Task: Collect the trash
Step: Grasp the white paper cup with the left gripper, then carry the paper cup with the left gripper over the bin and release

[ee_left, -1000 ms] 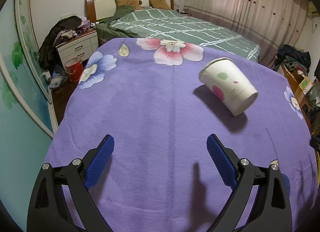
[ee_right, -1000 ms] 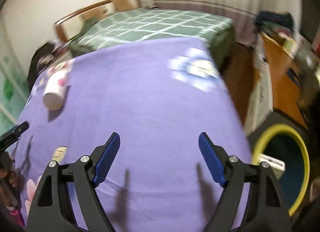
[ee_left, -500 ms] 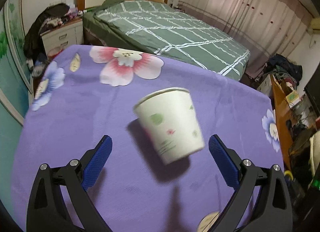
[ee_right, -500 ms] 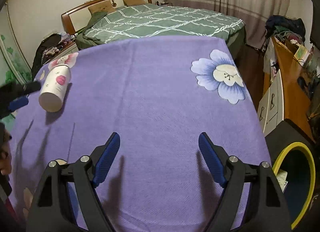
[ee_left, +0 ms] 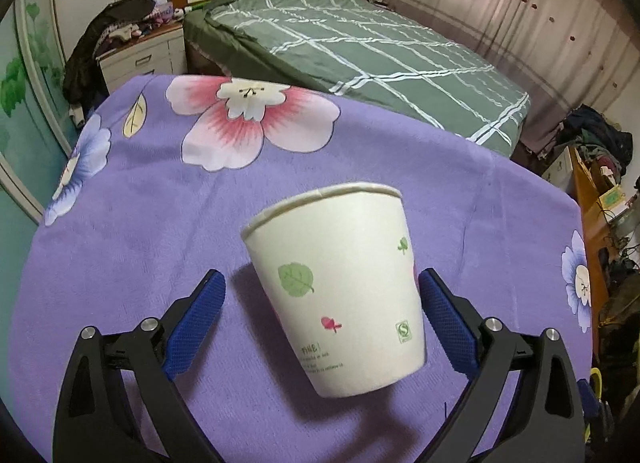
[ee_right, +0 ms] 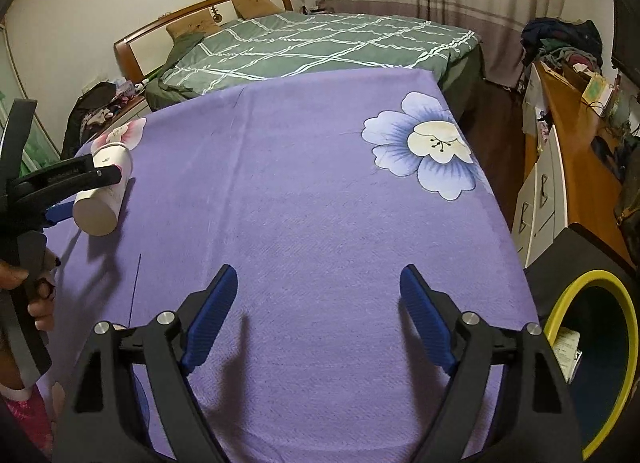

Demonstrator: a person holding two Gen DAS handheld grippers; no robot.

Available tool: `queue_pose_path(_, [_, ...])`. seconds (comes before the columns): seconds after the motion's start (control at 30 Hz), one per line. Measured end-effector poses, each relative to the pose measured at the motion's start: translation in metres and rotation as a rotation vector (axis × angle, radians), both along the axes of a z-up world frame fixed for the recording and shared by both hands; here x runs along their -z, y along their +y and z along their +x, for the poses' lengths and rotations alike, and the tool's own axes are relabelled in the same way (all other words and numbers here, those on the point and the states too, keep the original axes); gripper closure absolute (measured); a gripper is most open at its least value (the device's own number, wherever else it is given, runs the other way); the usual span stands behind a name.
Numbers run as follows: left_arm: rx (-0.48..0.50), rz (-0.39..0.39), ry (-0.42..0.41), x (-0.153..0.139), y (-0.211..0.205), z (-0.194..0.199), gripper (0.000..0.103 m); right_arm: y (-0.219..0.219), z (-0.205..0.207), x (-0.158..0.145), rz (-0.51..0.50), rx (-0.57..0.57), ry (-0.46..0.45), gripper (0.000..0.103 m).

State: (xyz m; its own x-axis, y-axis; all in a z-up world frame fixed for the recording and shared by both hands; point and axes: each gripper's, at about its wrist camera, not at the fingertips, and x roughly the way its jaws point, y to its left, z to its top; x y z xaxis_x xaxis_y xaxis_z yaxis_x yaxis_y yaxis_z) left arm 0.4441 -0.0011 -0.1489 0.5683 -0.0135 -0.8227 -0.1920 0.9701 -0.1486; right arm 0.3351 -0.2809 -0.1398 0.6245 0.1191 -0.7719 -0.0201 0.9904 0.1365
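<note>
One paper cup [ee_left: 340, 287] is seen, lying on its side on the purple flowered cloth [ee_left: 120, 231], rim twd the far bed, base twd the camera. Two grippers are counted. The left gripper [ee_left: 322, 303] is set astride the cup: the cup lies btwn the two blue pads, w/ the right pad [ee_left: 444, 323] just beside or touching the cup wall (cannot be told which) and the left pad [ee_left: 200, 315] clearly apart from it. Its jaws have just been closing somewhat but are held wide; no grip is made yet. The right gripper [ee_right: 318, 315] is held wide open over bare cloth, nothing btwn its pads, well apart from the cup. One yellow-rimmed bin [ee_right: 624, 327] is seen beside the cloth's right edge, w/ some paper inside.
</note>
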Motion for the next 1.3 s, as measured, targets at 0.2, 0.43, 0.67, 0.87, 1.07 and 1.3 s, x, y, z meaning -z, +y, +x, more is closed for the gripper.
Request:
queue_pose_path(0.2, [0.036, 0.001, -0.028, -0.001, -0.005, 0.000, 0.028, -0.002, 0.002, 0.000, 0.001, 0.003, 0.002, 0.024])
queue_pose_path(0.43, [0.087, 0.008, -0.060, -0.013, -0.017, -0.010, 0.033, -0.004, 0.003, 0.001, -0.015, 0.016, 0.004, 0.023])
queue_pose_path(0.67, [0.153, 0.018, -0.118, -0.046, -0.038, -0.042, 0.033, -0.012, 0.002, -0.001, -0.054, 0.047, 0.012, 0.023])
queue_pose_path(0.87, [0.265, 0.037, -0.167, -0.070, -0.085, -0.083, 0.033, -0.037, -0.039, -0.028, -0.058, 0.060, -0.053, 0.020])
queue_pose_path(1.07, [0.420, 0.010, -0.197, -0.083, -0.160, -0.122, 0.033, -0.090, -0.097, -0.039, -0.071, 0.115, -0.081, 0.019])
queue_pose_path(1.3, [0.636, -0.021, -0.195, -0.083, -0.269, -0.162, 0.033, -0.171, -0.169, -0.038, -0.089, 0.257, -0.077, 0.019])
